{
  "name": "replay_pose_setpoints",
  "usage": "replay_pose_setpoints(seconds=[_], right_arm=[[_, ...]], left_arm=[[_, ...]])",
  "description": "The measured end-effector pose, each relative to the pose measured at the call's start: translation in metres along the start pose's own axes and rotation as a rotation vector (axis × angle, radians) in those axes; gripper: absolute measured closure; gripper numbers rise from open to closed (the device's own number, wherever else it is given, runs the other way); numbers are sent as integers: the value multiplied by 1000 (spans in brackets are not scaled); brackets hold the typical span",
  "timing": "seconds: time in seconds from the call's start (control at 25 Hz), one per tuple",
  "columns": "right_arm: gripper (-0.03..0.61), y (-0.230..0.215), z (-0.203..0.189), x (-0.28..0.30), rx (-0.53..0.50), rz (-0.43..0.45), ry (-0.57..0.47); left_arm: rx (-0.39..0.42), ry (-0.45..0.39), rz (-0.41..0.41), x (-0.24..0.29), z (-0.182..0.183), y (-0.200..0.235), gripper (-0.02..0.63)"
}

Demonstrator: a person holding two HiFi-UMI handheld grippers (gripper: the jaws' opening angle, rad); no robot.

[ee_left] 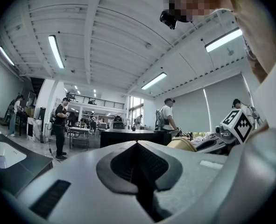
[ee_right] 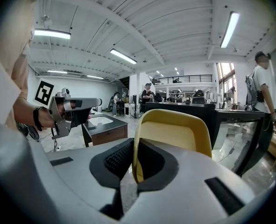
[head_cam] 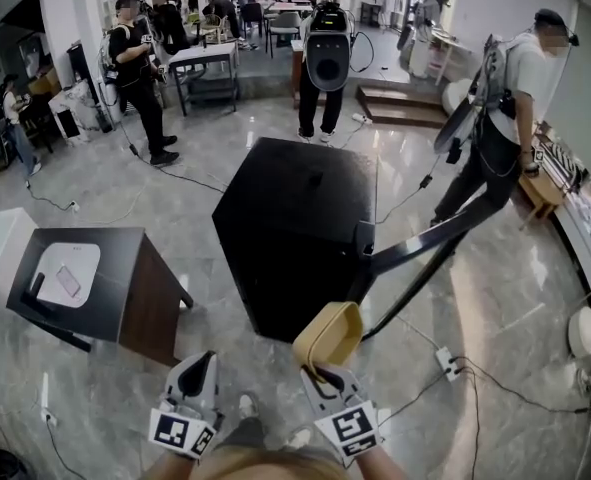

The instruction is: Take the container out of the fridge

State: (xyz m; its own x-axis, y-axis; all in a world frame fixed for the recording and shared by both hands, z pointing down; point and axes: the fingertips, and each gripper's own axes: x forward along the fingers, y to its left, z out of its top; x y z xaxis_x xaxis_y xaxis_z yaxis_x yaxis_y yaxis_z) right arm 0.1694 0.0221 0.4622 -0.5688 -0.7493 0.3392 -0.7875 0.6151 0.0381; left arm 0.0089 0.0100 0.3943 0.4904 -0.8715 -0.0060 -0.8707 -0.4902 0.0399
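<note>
Markings: 1 square black-white marker on each of your 2 gripper cubes. Your right gripper clamped on rim of yellow container, jaws nearly together, wall pinched between pads. Container held outside black fridge, just before its front corner. Your left gripper: jaws together, holding nothing.

Colours and patterns: fridge area, open workshop

Container: plain mustard yellow. Fridge: matt black all over. Left gripper and right gripper: light grey shells, black textured pads. Marker cubes: white faces with black square code patterns. Side table: black top, reddish-brown side panel, white tray set in it. Floor: glossy pale grey, marbled with faint veining.
</note>
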Motion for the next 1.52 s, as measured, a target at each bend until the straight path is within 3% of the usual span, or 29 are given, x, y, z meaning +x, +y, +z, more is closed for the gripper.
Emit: replay_pose_setpoints(seconds=[0.84, 1.52], right_arm=[[560, 5, 37, -28, 65, 17, -106], [560, 6, 66, -43, 52, 42, -203]], left_arm=[[-13, -27, 2, -8, 17, -1, 612], [-20, -49, 5, -6, 25, -4, 612]])
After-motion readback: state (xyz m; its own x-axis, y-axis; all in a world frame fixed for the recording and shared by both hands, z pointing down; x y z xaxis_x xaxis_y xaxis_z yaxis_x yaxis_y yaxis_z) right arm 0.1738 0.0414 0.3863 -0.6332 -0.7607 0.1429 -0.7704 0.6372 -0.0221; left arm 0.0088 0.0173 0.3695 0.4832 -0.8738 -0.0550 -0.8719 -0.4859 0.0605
